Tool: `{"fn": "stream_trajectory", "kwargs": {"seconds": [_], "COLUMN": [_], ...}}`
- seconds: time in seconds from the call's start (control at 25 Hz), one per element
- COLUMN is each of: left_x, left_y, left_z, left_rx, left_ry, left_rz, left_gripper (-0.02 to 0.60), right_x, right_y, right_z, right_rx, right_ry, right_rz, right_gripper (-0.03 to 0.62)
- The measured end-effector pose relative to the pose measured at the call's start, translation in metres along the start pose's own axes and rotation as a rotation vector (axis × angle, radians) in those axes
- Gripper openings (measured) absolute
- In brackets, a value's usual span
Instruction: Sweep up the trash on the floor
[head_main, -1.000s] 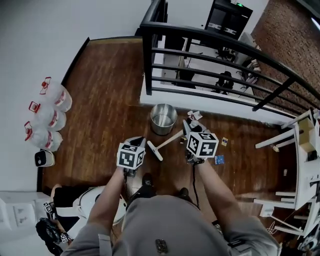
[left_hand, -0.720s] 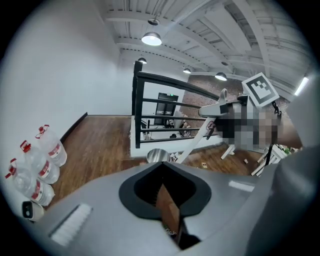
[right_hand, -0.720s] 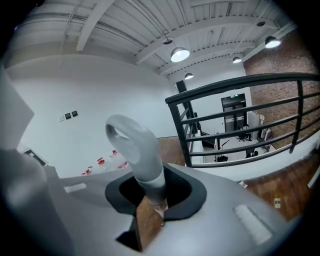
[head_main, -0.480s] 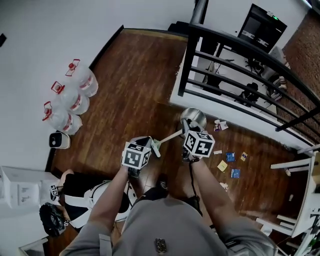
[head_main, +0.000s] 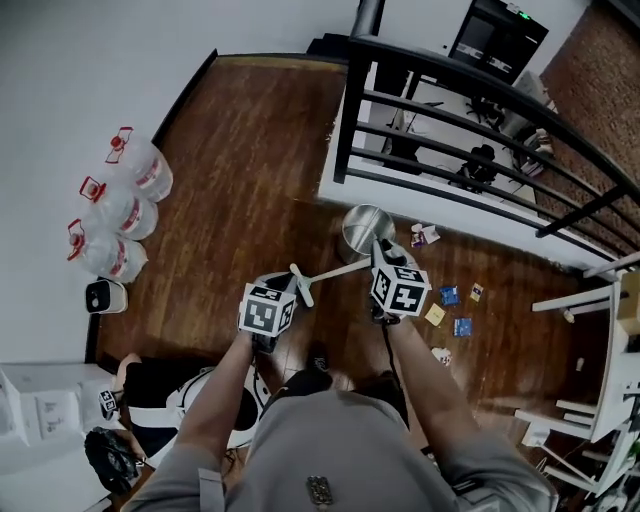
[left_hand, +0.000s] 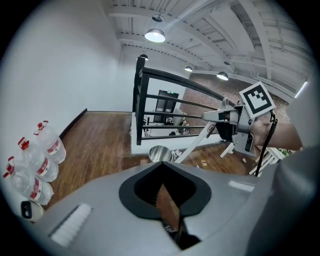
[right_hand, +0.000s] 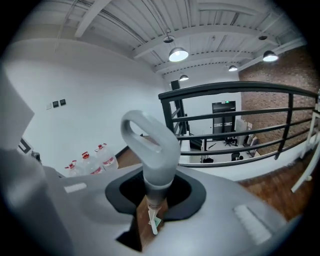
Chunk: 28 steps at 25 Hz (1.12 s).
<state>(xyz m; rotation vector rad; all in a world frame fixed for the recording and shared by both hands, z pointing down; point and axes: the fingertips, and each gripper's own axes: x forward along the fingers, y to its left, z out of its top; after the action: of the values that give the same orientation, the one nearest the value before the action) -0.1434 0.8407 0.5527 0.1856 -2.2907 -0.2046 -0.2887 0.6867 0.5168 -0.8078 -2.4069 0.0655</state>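
Currently the right hand-held gripper (right_hand: 156, 202) is clamped on the broom (right_hand: 152, 145). Its looped grip end shows only in the right gripper view, while the head view alone shows the white shaft slanting to its crosswise head (head_main: 300, 285), just ahead of the left hand-held gripper (head_main: 265, 310). Left jaws are pressed together, nothing between them (wooden floor (left_hand: 100, 145) visible beyond), and the trash, small paper scraps (head_main: 450, 296), lies on the floor just right of the right hand, near the metal bin (head_main: 350, 238).
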Motion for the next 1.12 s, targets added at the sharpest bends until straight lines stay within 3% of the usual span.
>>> {"fn": "stream_trajectory", "kwargs": {"seconds": [1.12], "left_x": [0.148], "left_y": [-0.358], "left_z": [0.061], "left_rx": [0.324], "left_ry": [0.076], "left_rz": [-0.291], "left_gripper": [0.008], "right_x": [-0.255], "right_y": [-0.425], "right_z": [-0.042], "right_rx": [0.162], "right_ry": [-0.069], "right_rz": [-0.501], "right_gripper": [0.064]}}
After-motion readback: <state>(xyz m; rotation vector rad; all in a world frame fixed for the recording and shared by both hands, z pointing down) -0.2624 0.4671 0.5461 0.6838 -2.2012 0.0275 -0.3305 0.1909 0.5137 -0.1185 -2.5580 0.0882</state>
